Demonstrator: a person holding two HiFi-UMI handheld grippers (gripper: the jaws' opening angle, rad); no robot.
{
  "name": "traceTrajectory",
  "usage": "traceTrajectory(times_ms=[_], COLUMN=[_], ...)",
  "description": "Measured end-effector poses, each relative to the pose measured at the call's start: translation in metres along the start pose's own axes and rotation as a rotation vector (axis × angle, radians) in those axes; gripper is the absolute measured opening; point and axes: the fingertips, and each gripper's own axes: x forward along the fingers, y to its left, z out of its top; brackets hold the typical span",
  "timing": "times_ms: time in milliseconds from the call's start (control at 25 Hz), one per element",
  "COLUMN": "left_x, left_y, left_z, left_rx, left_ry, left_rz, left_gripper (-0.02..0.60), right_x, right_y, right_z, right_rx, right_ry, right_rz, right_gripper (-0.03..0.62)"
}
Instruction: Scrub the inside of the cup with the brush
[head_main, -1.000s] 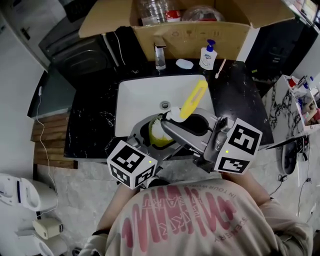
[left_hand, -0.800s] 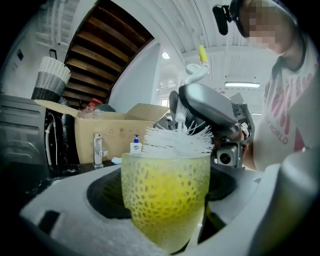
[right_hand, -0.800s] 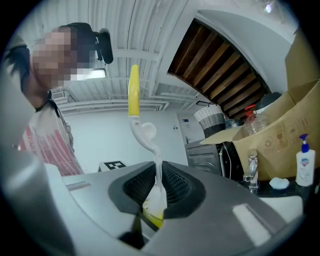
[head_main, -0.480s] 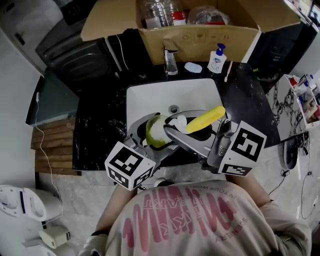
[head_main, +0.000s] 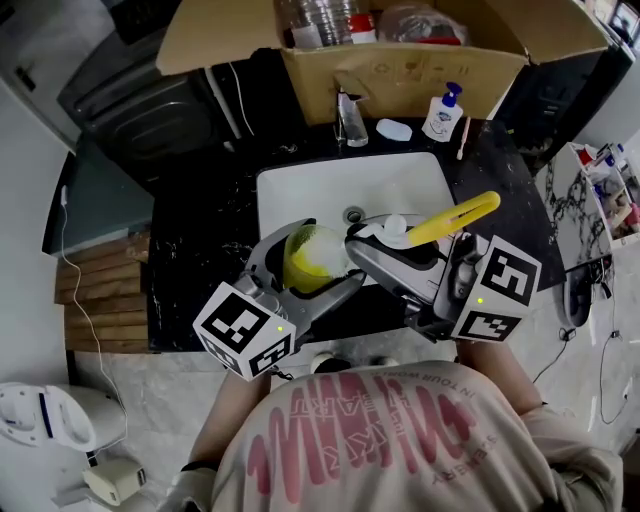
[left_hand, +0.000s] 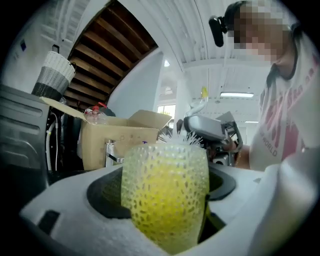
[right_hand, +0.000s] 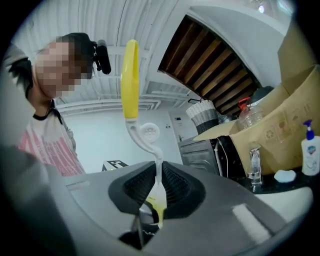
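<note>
The left gripper (head_main: 320, 266) clasps the knobbly yellow cup (left_hand: 165, 195) above the front edge of the sink (head_main: 300, 195). The right gripper (right_hand: 156, 196) pinches the brush (right_hand: 131, 75) by its thin neck, also over the sink's front, with the bristles at the cup's mouth.

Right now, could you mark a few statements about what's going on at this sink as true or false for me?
1. The left hand-held gripper is shut on a yellow-green dimpled cup. True.
2. The right hand-held gripper is empty. False: it is shut on a brush with a yellow handle.
3. The cup stands on the bottom of the sink. False: the gripper holds it up over the sink's front edge.
4. A pump bottle stands behind the sink, in front of a cardboard box. True.
</note>
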Motion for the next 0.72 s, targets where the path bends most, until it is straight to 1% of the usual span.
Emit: traceTrajectory(times_ms=[120, 320, 560, 720], left_x=[-0.007, -0.019, -0.03, -0.034], left_y=[0.0, -0.001, -0.007, -0.013], left_z=[0.008, 0.017, 0.027, 0.029], left_rx=[-0.029, -0.037, -0.015, 0.001], left_ry=[-0.057, -0.11, -0.141, -0.144], left_rz=[-0.058, -0.15, -0.267, -0.34], left_gripper=[0.399, 0.399, 0.399, 0.399], right_x=[0.001, 0.007, 0.014, 0.017], right_y=[-0.004, -0.008, -0.01, -0.012], right_z=[0.001, 0.003, 0.009, 0.012], right_rx=[0.044, 0.087, 0.117, 0.129], right_ry=[-0.029, -0.068, -0.1, -0.113], right_rz=[-0.007, -0.01, -0.003, -0.006], right_gripper=[0.052, 0.056, 0.063, 0.066])
